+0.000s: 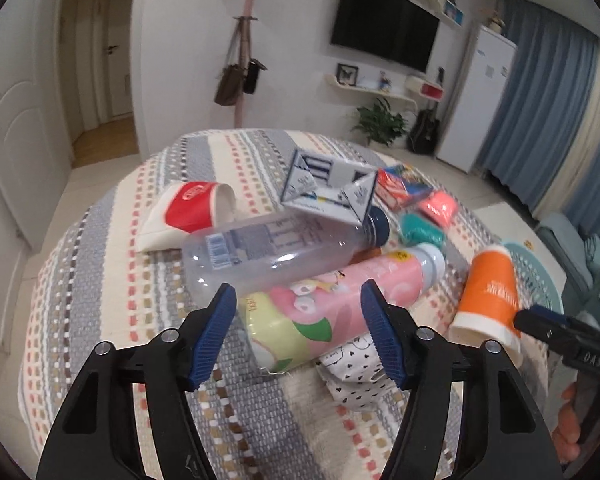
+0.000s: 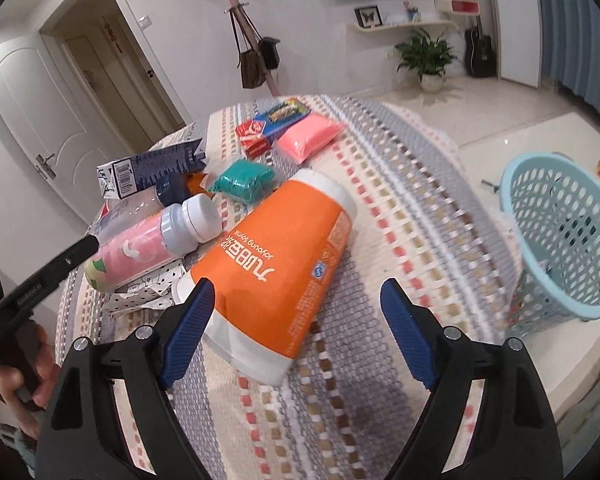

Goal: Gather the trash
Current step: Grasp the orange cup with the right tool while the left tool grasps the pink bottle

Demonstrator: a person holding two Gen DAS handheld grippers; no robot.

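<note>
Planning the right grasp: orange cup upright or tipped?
Tipped. The orange cup lies on its side on the tablecloth, its white ends pointing sideways, between the open right hand-held gripper fingers.

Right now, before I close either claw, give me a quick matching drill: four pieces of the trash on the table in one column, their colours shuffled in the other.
Things:
1. paper cup lying on its side nearest the right claw
2. lidded plastic bottle with cartoon label
3. crumpled soft packet beside the bottle cap
4. perforated plastic basket off the table edge

Colours:
A. teal
B. light blue
C. orange and white
D. pink

Pairs: 1-C, 2-D, 3-A, 4-B
</note>
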